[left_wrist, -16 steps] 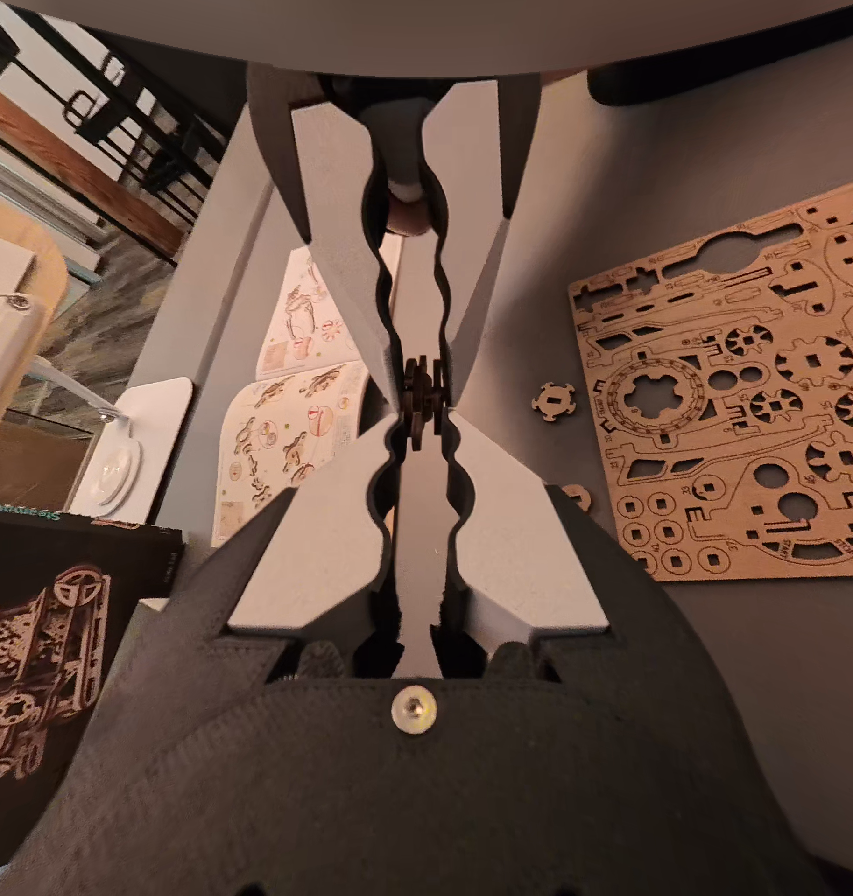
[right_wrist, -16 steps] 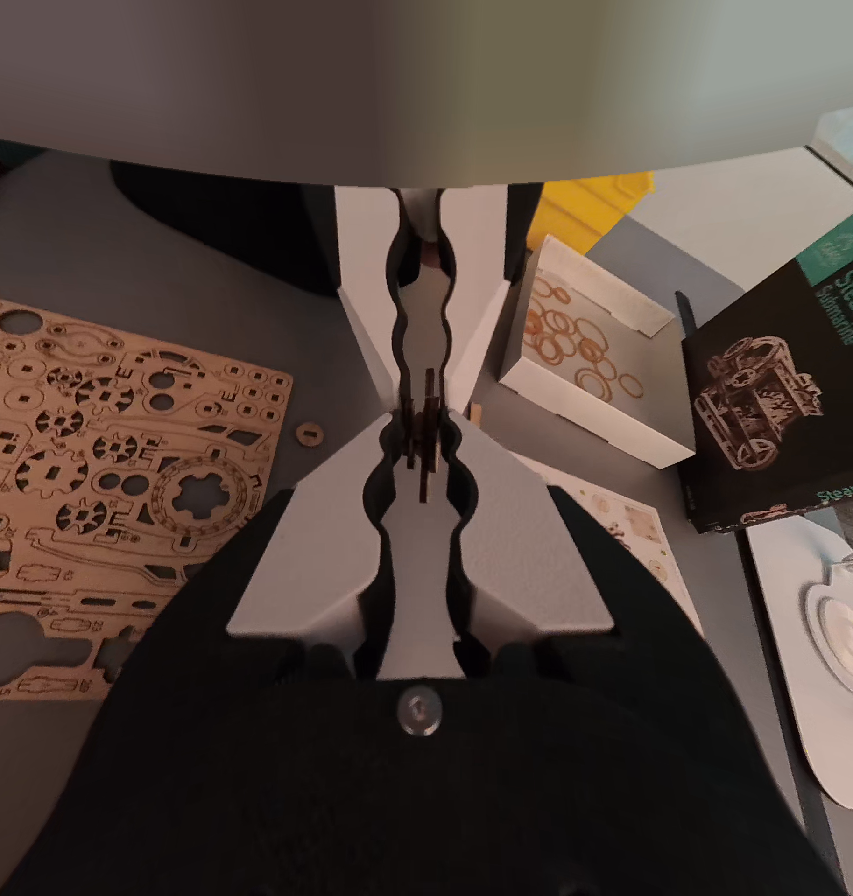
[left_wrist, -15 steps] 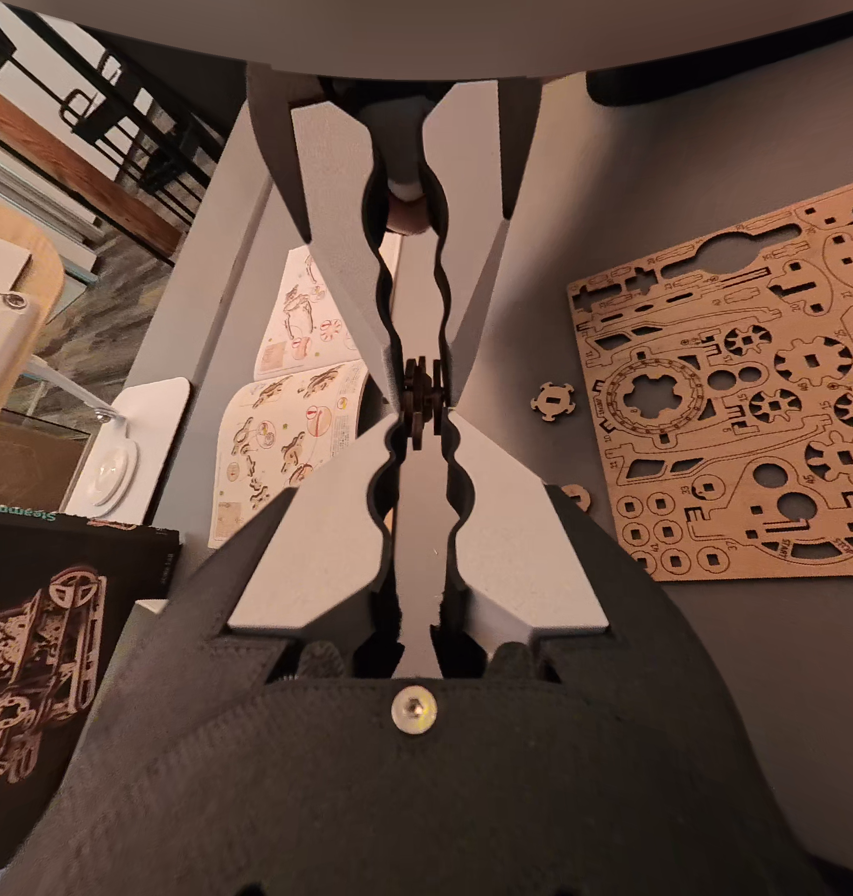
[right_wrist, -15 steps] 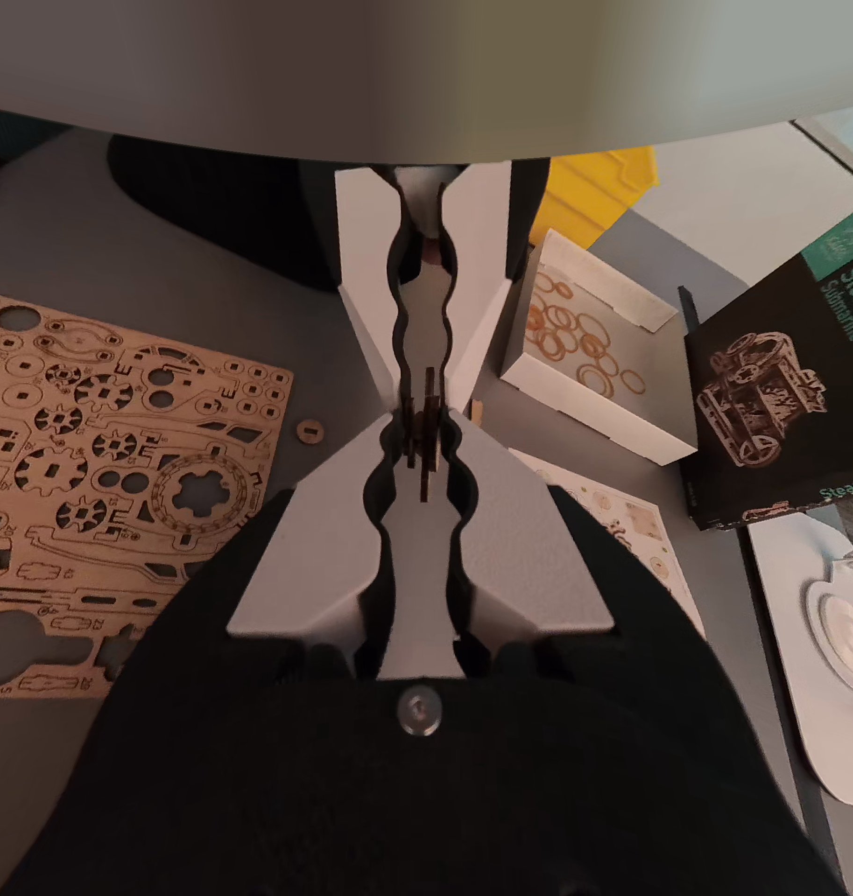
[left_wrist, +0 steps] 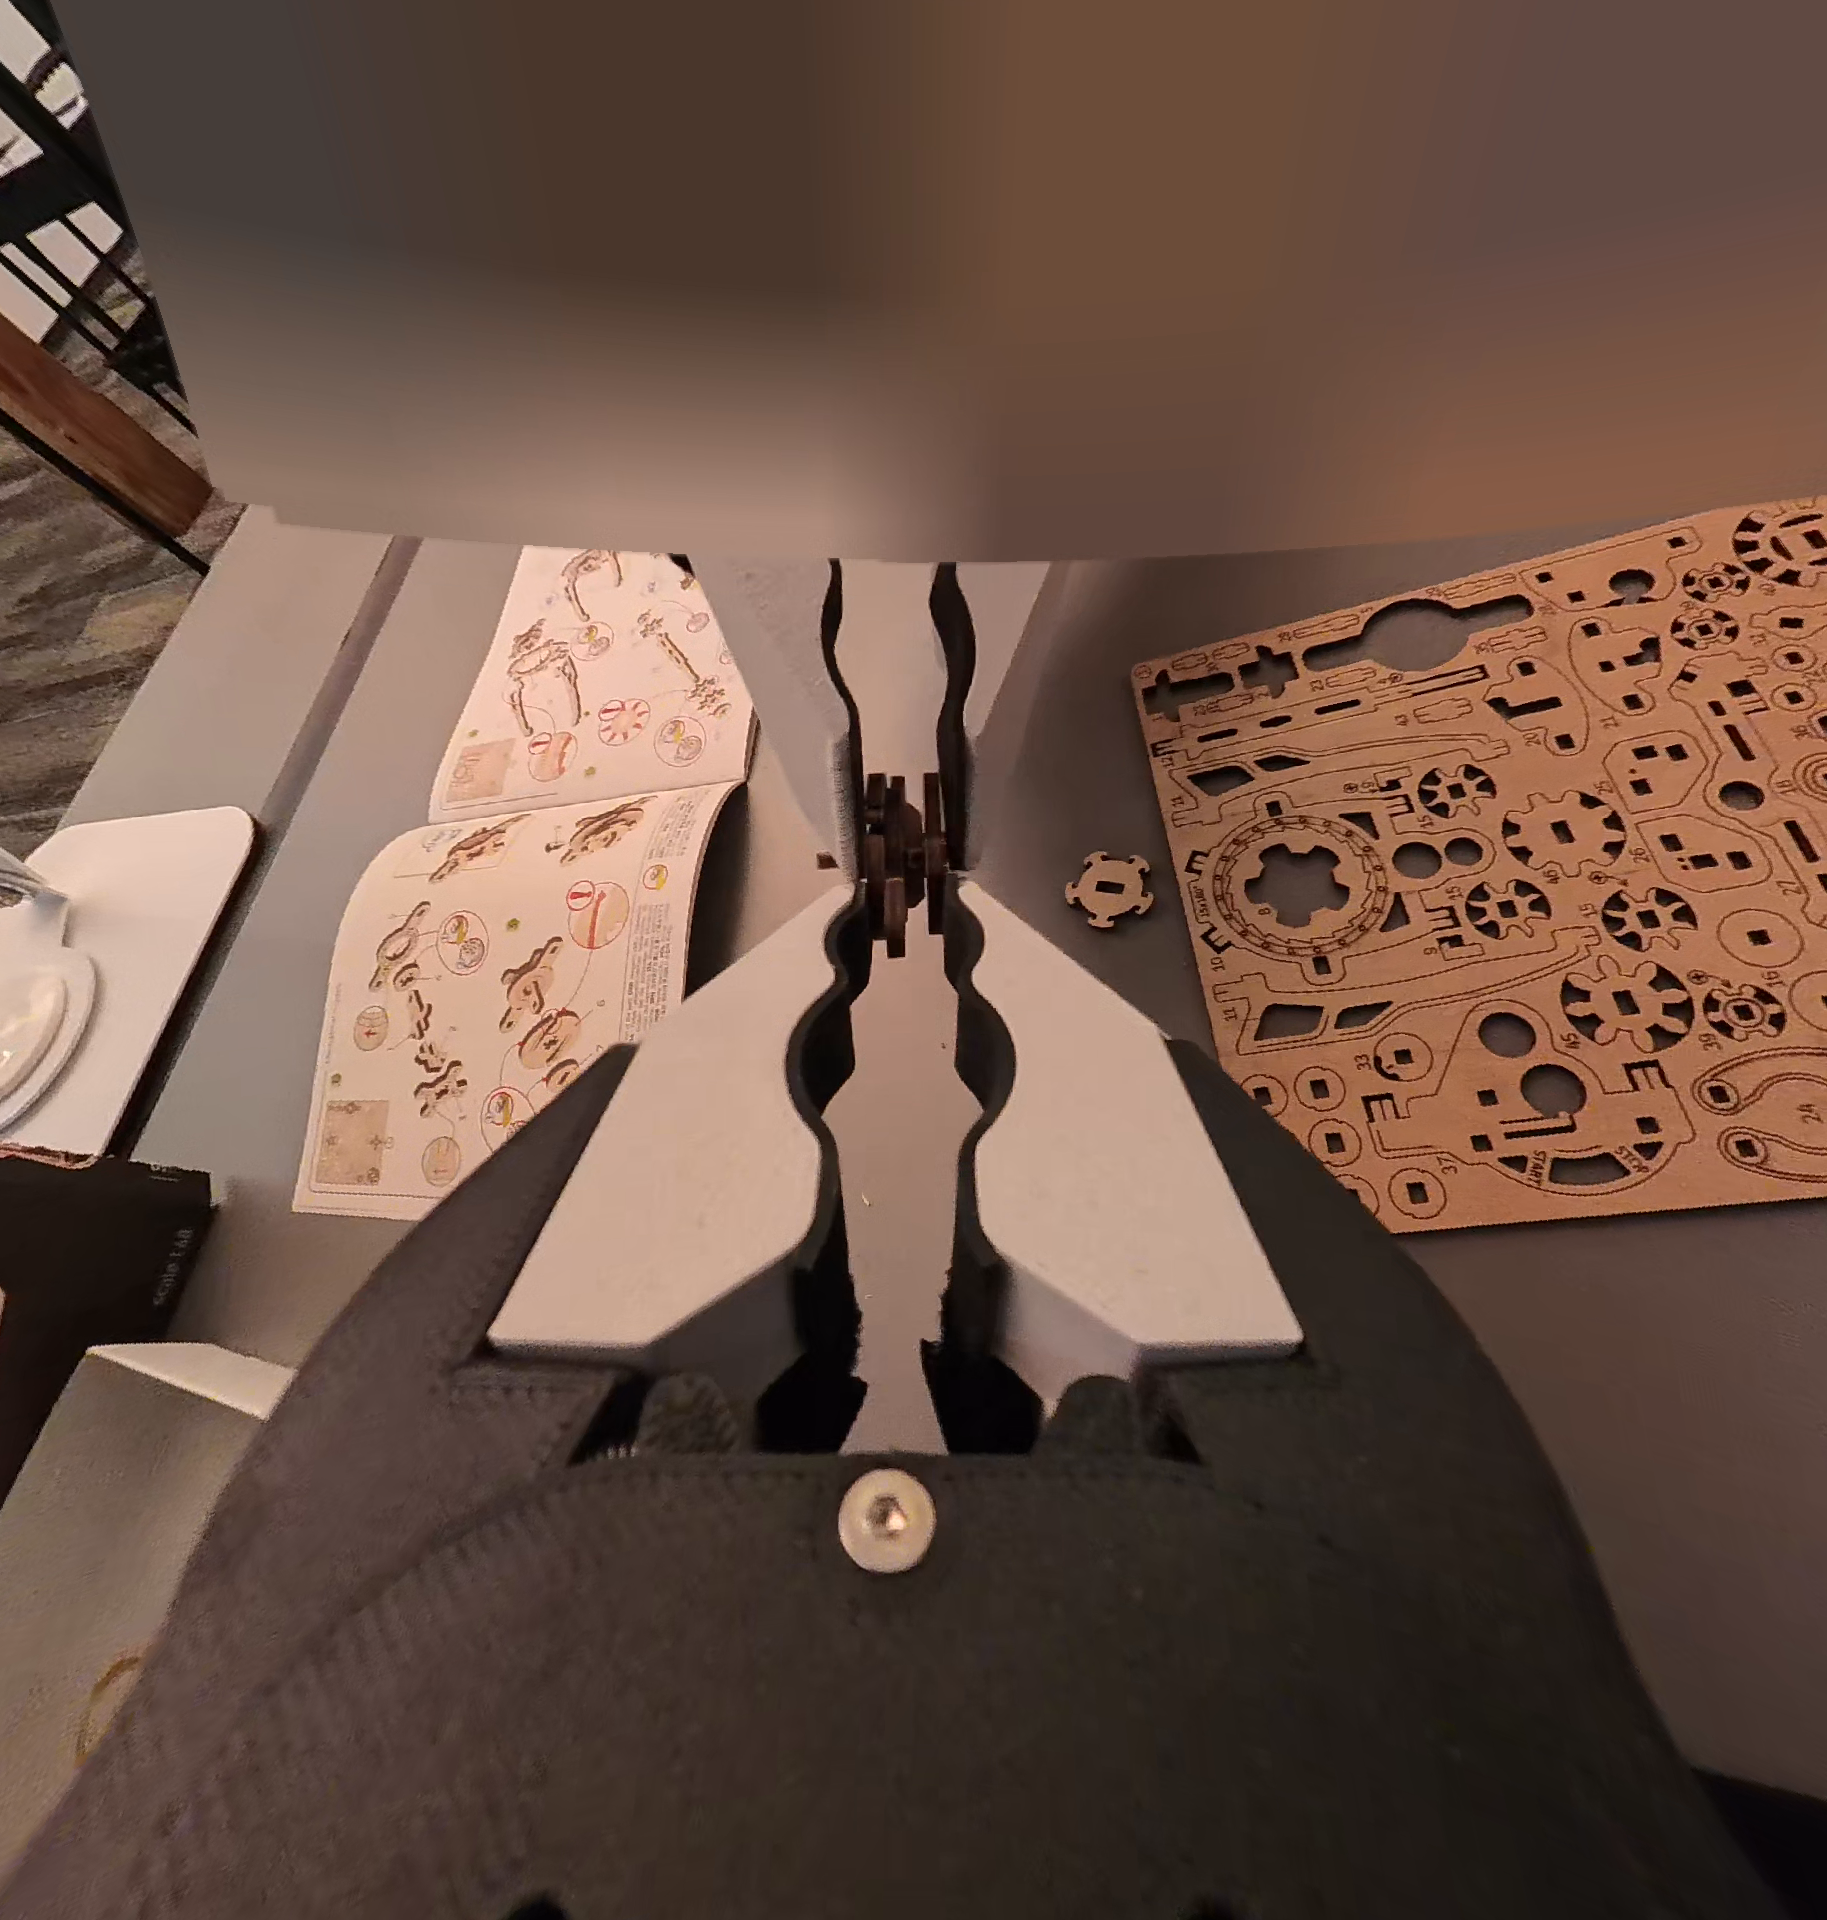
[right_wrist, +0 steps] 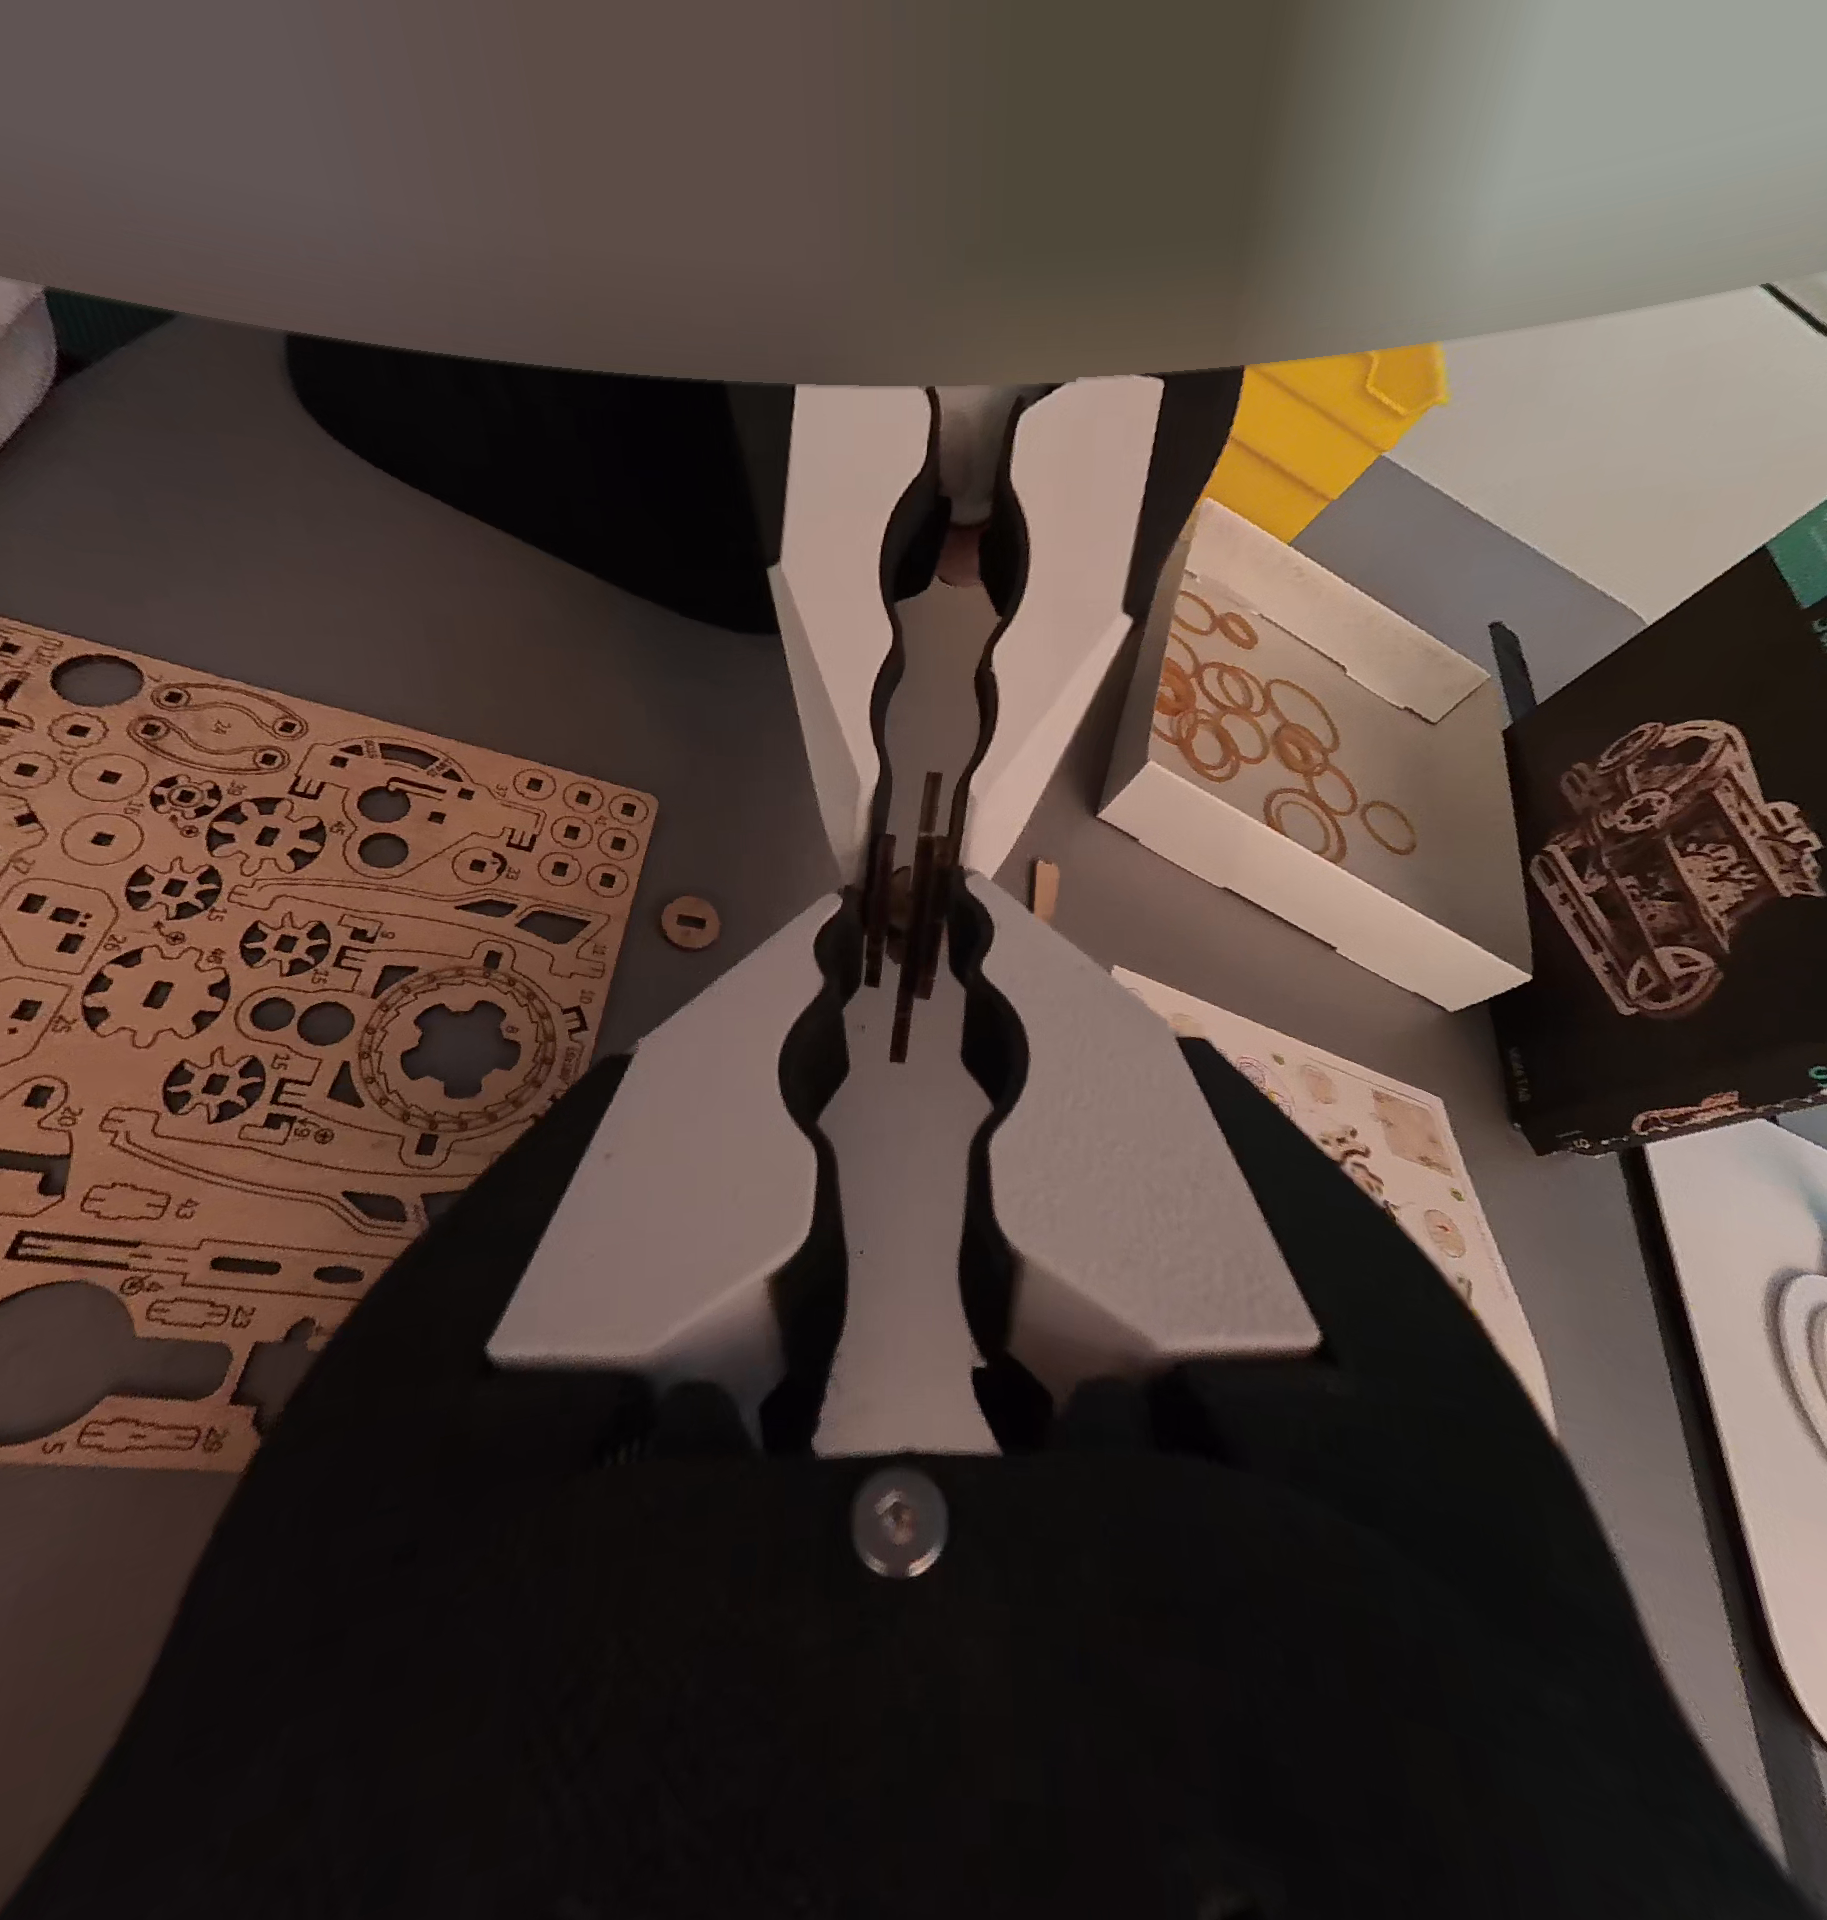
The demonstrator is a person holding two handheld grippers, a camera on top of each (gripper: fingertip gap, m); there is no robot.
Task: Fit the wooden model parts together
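Since half a second ago both wrist views have tilted: the left view now takes in more of the open instruction booklet point(left_wrist: 535, 935) and less of the opposing gripper, and the blurred patch fills more of the frame. The grip itself looks unchanged. The left gripper point(left_wrist: 904, 902) and right gripper point(right_wrist: 904, 902) meet tip to tip above the grey table point(left_wrist: 1511, 1403), each pinching the same small stack of wooden gear discs point(left_wrist: 901, 864), seen edge-on. In the right view the discs point(right_wrist: 907, 914) sit unevenly, one plate reaching lower than the rest.

Judgement: the parts are mated but possibly not fully seated; this looks like a press-together or re-orient step, with the assembly held clear of the table.

Surroundings: the laser-cut plywood sheet point(left_wrist: 1574, 883) lies well to one side, with a loose cog point(left_wrist: 1109, 886) just beside its edge and a small round washer point(right_wrist: 691, 921) lying apart. A white box of rubber bands point(right_wrist: 1293, 790), the black kit box point(right_wrist: 1698, 873) and a yellow bin point(right_wrist: 1324, 426) sit farther off.

Nothing blocks the grippers. The uneven plate could slip or cock if squeezed off-axis.
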